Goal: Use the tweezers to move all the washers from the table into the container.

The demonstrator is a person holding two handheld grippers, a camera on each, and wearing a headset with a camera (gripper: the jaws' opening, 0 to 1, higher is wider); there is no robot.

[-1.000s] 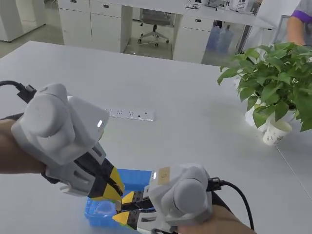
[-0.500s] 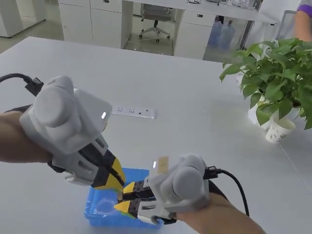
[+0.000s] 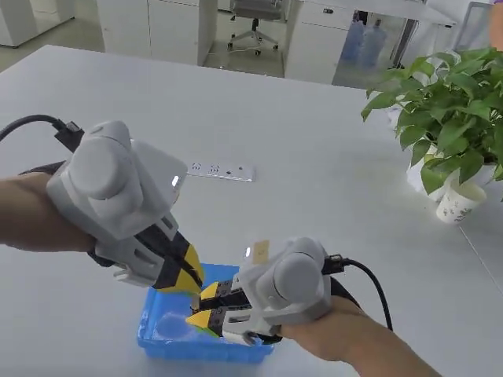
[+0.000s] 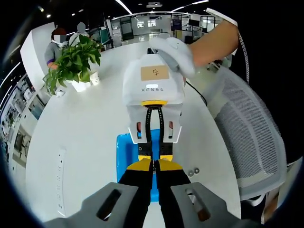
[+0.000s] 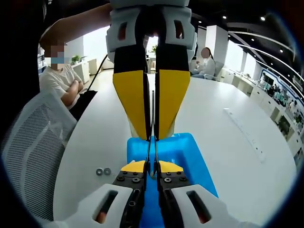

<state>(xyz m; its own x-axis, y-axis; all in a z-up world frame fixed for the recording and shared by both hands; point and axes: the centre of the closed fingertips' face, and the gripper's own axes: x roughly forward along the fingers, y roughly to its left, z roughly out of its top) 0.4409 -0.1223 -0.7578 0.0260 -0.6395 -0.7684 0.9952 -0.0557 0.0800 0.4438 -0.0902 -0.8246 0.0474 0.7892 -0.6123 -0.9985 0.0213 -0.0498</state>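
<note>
The white tabletop [image 3: 314, 181] is mostly bare, and your work sits in the lower middle of the head view, where the two grippers meet tip to tip over the blue container [image 3: 157, 338]. Your left gripper [image 3: 187, 276] comes in from the left of that frame with its yellow jaws closed to a thin slit. Your right gripper [image 3: 203, 308] faces it from the lower right, its jaws just as narrow. In the right gripper view a thin dark strip, which I take to be the tweezers [image 5: 153, 118], runs down the middle of the frame between both pairs of jaws, so both appear clamped on it. This looks like a re-grip or handover of the tool, so make sure one gripper has it square and firm before you ease the other. Let the points stick out well past the jaw tips, or they won't reach the tabletop. No washer can be made out in the container. Two small washers [image 5: 102, 171] lie side by side on the tabletop at the lower left of the right gripper view, just beside the container's wall. Approach them low and from the side, and pinch one at a time by its rim.
</note>
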